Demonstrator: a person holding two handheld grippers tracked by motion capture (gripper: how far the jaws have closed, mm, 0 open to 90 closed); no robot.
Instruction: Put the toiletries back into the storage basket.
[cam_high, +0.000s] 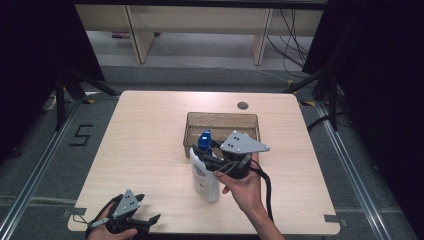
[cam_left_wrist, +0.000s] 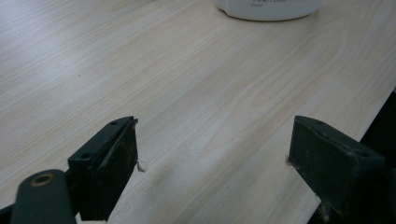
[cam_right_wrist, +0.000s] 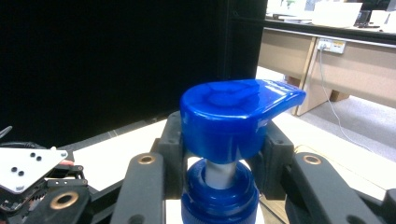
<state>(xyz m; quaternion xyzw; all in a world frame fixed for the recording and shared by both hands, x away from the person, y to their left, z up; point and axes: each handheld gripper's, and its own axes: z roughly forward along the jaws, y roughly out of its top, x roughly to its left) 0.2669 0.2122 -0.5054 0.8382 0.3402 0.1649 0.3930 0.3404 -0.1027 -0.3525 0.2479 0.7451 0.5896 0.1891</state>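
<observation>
At the lower left of the high view, the left gripper rests at the near edge of the desk, held by the person's left hand. Its jaws stand wide apart with nothing between them; in the left gripper view the left gripper is released over bare wood, and the base of the white pump bottle shows at the top edge of that frame, well apart from the jaws.

Toward the middle of the high view, the white pump bottle stands upright on the desk, just in front of the near wall of a clear brown plastic bin; whether the two touch cannot be told. The bottle carries a label and a blue pump head.

Right of the bottle, the right hand holds the right gripper at the bottle's neck. In the right gripper view, the right gripper is clenched on the white stem just beneath the blue pump head, a jaw on each side, above the blue collar. The pump's spout points to the upper right of that frame. The left gripper's grey plate appears at the lower left there.
</observation>
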